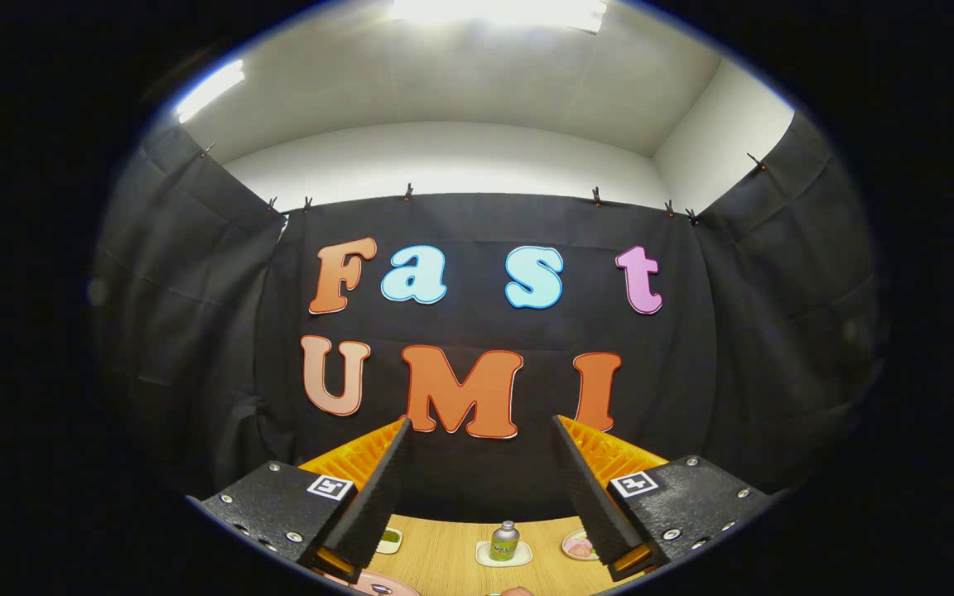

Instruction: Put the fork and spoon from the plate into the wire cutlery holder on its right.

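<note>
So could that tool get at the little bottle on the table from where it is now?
Probably yes. The tool is open and empty, raised and aimed toward the booth wall. The bottle stands upright on a small dish below and between its fingers, nothing in between. It would need to tip downward first.

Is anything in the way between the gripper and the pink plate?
Nothing visible blocks it. The open gripper points high at the booth wall; the pink plate peeks in just below its fingers on the wooden table.
</note>
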A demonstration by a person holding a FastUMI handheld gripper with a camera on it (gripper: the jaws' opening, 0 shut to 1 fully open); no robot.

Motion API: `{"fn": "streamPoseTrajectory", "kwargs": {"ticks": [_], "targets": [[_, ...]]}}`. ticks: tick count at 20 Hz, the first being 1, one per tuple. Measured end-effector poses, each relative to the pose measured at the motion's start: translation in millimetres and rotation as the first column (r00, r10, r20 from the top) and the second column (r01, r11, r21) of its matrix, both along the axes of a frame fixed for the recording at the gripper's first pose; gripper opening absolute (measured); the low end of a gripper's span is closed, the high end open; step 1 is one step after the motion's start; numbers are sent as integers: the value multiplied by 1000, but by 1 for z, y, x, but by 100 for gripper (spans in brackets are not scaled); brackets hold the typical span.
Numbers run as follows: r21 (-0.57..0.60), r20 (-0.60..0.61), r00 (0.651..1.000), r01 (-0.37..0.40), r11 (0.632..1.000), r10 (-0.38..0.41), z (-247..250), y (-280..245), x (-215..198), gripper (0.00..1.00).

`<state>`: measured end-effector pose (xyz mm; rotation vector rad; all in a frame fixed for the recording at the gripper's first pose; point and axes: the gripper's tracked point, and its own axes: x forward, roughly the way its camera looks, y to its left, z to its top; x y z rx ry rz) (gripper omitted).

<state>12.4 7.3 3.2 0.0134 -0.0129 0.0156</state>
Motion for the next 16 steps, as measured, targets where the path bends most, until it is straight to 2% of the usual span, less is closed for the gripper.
{"fn": "streamPoseTrajectory", "kwargs": {"ticks": [4, 10, 14, 16], "targets": [[-3, -5, 1000, -13, 1000, 13, -4, 6, 3, 97], [-5, -91, 994, -57, 998, 56, -40, 26, 2, 97], [27, -194, 974, -114, 993, 117, -82, 50, -1, 97], [31, -288, 947, -137, 990, 140, -119, 63, -7, 97]]}}
